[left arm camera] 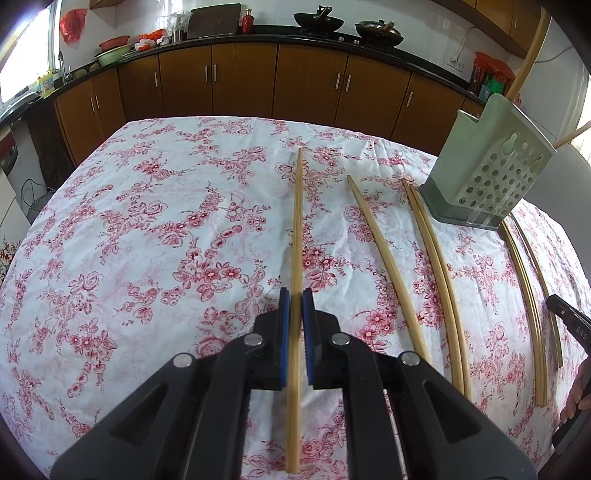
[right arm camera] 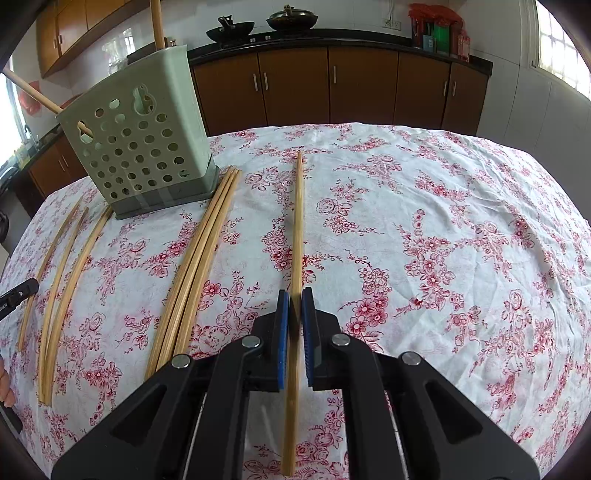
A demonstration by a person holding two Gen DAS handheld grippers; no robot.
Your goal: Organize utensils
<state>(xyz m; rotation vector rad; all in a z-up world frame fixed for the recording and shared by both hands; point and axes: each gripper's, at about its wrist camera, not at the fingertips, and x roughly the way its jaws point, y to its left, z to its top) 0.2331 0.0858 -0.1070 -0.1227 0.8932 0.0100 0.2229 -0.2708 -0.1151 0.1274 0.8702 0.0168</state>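
Left wrist view: left black two-finger gripper w/ blue pads (left arm camera: 295, 301) straddles a long bamboo chopstick (left arm camera: 297, 229); pads close beside it each side, contact not clear, can't tell if clamped.
Left chopstick: lies on the white tablecloth w/ red flower print (left arm camera: 147, 221), pointing away from cam, left of all the others.
Other chopsticks, left view: single one (left arm camera: 384, 266) next over, then a pair (left arm camera: 434, 258), more (left arm camera: 524, 295) near right edge.
Holder: pale green perforated plastic utensil holder on grey base (left arm camera: 487, 166) stands upright at far right on the cloth; chopsticks stick out of its top.
Right wrist view: right black gripper w/ blue pads (right arm camera: 295, 301) straddles another bamboo chopstick (right arm camera: 298, 221); pads just beside it, grip can't be told.
Right chopstick: flat on cloth, well right of holder (right arm camera: 140, 147).
Loose bundle: three-ish chopsticks (right arm camera: 199, 258) by holder base; more (right arm camera: 66, 273) further left.
Background: brown cabinets (right arm camera: 332, 85), black woks (right arm camera: 231, 29) on counter.
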